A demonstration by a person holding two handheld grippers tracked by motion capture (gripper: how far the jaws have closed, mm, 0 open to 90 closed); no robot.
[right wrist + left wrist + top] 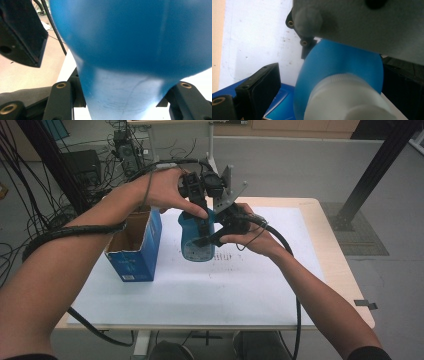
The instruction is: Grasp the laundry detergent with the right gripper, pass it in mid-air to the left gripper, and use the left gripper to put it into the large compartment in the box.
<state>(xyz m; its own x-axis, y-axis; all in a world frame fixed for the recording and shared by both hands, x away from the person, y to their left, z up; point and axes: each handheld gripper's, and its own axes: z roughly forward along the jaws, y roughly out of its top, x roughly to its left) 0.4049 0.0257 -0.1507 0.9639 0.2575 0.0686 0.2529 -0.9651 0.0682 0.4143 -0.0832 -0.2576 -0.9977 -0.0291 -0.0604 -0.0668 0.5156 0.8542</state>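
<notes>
Right gripper view: jaws clamped on smooth blue plastic bottle (pixel 130 45); left gripper (pixel 197 195) jaws seemingly astride ribbed white cap (pixel 347 97), grip unclear

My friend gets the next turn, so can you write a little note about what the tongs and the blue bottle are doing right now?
Right tongs: shut on the blue bottle, gripping its lower body from the side.
Left tongs: at the bottle's top, jaws either side of the white cap; grip unclear.
Bottle: held just above the white mat, beside the open blue box.
Done: bottle is out of the box.
Left: probably unscrewing the cap.
</notes>
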